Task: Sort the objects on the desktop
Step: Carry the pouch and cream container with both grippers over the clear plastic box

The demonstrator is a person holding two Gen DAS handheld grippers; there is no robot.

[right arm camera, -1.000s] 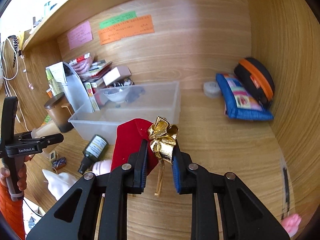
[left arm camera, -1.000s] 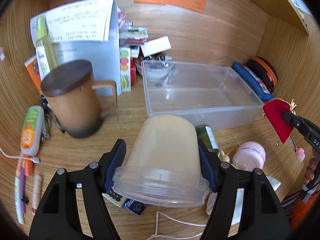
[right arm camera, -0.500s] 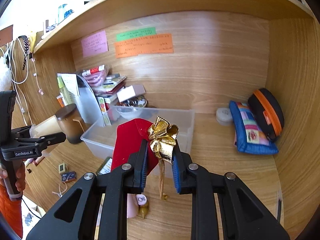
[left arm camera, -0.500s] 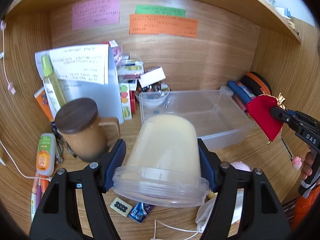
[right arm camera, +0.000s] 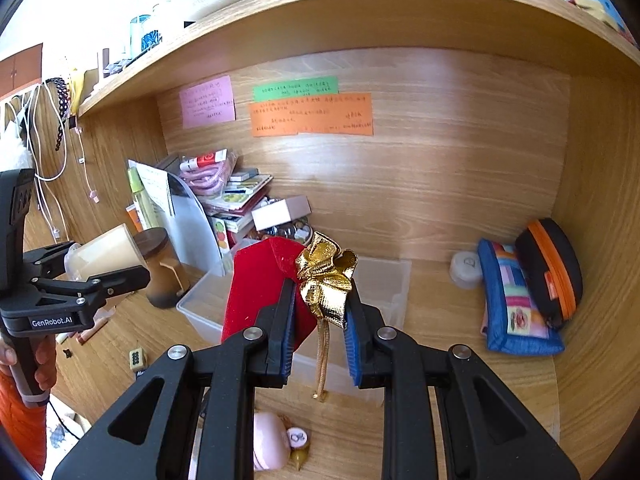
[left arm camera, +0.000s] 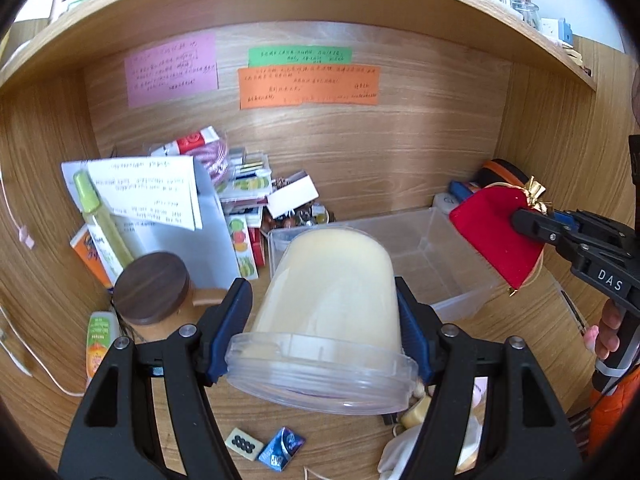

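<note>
Cream tub point(left arm camera: 324, 304) and red pouch point(right arm camera: 260, 280), each clamped in its tool, have risen higher above desk

Three paper notes are stuck on the wooden back wall in the upper middle of the frame: a pink note point(left arm camera: 172, 69) at left, a green note point(left arm camera: 300, 56) above an orange note point(left arm camera: 309, 86) to its right. All three carry handwriting too small to read. A wooden shelf point(right arm camera: 360, 12) runs across the top, with clear containers on it. At the far left of the right wrist view, white cables point(right arm camera: 42, 148) and a dark beaded string point(right arm camera: 60, 114) hang down.
</note>
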